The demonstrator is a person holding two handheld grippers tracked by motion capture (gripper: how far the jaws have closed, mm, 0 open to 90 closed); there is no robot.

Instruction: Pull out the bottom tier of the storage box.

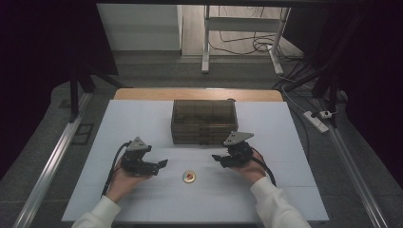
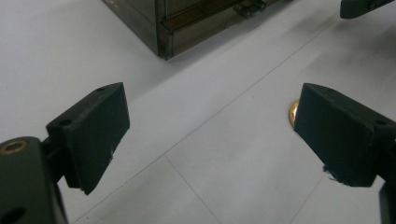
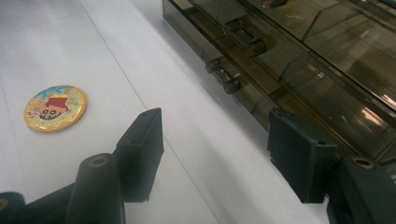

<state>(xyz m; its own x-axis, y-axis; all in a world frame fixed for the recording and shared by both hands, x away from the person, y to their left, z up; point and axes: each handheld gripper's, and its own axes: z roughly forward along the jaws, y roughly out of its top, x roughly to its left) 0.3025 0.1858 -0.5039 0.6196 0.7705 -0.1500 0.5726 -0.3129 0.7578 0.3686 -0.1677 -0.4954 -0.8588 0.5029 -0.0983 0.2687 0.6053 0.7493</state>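
Observation:
A small round yellow badge (image 1: 189,177) with a cartoon figure lies flat on the white table (image 1: 142,118), between my two grippers and a little nearer the front. Behind it stands a smoky see-through drawer box (image 1: 204,121) with its drawers shut. My left gripper (image 1: 159,166) is open and empty, pointing right toward the badge. In the left gripper view the badge (image 2: 293,112) peeks out from behind the right-hand jaw. My right gripper (image 1: 218,160) is open and empty in front of the box. In the right gripper view the badge (image 3: 55,108) lies at the left and the drawer handles (image 3: 224,74) lie ahead.
A wooden strip (image 1: 197,93) borders the table's far edge. Metal rails (image 1: 52,156) run along the floor on both sides. A power strip (image 1: 316,121) and cables lie on the floor at the right, with a table frame (image 1: 206,42) farther back.

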